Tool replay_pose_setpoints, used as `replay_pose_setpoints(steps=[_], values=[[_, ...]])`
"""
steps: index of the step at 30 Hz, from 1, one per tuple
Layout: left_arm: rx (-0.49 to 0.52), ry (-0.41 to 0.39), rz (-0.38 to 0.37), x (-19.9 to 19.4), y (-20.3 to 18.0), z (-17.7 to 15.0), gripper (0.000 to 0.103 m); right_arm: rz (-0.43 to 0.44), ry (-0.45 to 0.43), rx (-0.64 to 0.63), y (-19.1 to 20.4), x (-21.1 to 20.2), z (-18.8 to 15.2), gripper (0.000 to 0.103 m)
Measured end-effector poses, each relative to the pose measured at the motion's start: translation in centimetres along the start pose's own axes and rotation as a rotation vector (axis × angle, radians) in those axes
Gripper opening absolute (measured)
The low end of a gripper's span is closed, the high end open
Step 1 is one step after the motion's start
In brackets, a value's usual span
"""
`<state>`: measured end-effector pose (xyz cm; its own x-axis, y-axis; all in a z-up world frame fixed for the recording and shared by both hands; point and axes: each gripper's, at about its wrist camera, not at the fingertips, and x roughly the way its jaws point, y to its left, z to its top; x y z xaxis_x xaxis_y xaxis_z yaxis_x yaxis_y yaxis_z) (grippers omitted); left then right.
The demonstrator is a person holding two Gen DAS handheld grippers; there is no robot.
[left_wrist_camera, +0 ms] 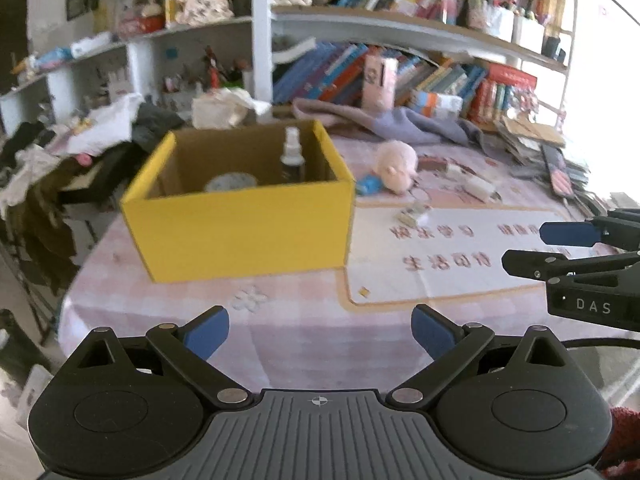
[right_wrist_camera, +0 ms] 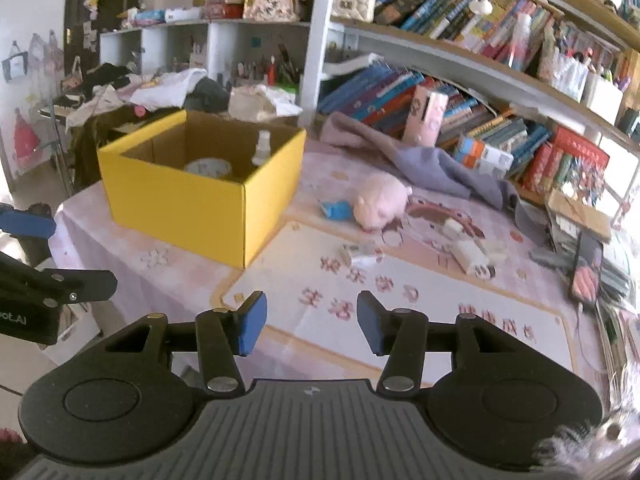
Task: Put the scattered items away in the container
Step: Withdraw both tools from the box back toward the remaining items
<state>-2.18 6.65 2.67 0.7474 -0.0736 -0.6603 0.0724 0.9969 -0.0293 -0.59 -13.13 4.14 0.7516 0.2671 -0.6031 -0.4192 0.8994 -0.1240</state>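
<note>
A yellow cardboard box (left_wrist_camera: pixel 240 232) (right_wrist_camera: pixel 192 216) stands on the table with a spray bottle (left_wrist_camera: pixel 291 158) (right_wrist_camera: pixel 262 148) and a round tin (left_wrist_camera: pixel 231 182) (right_wrist_camera: pixel 208 168) inside. Right of it lie a pink plush pig (left_wrist_camera: pixel 396 170) (right_wrist_camera: pixel 380 202), a small blue item (left_wrist_camera: pixel 368 185) (right_wrist_camera: pixel 336 209), a small clip (left_wrist_camera: pixel 412 214) (right_wrist_camera: pixel 360 254) and a white charger (left_wrist_camera: pixel 478 188) (right_wrist_camera: pixel 476 260). My left gripper (left_wrist_camera: pixel 320 332) is open and empty, near the table's front edge. My right gripper (right_wrist_camera: pixel 312 322) is open and empty over the printed mat.
The table (left_wrist_camera: pixel 160 320) (right_wrist_camera: pixel 160 272) has a pink checked cloth and a white mat with red characters (left_wrist_camera: pixel 440 256) (right_wrist_camera: pixel 400 308). A grey-purple cloth (right_wrist_camera: pixel 436 168) and book stacks (right_wrist_camera: pixel 576 168) line the back. Clothes pile up at the left (left_wrist_camera: pixel 60 160). Shelves stand behind.
</note>
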Motion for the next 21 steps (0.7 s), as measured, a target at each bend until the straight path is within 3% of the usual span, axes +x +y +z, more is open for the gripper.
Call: replay_pose_setpoints(steps=[8,21], values=[[0.07,0.041,-0.079,1.4,-2.3,-0.1,0.099,-0.054,0.071,0.06,-1.6,-0.1,-1.6,0.052],[0.161,0.087,-0.17,3.8,-5.3,0.8,0.099,-0.115,0.105,0.118,-4.0,0.0,-2.7,0.056]])
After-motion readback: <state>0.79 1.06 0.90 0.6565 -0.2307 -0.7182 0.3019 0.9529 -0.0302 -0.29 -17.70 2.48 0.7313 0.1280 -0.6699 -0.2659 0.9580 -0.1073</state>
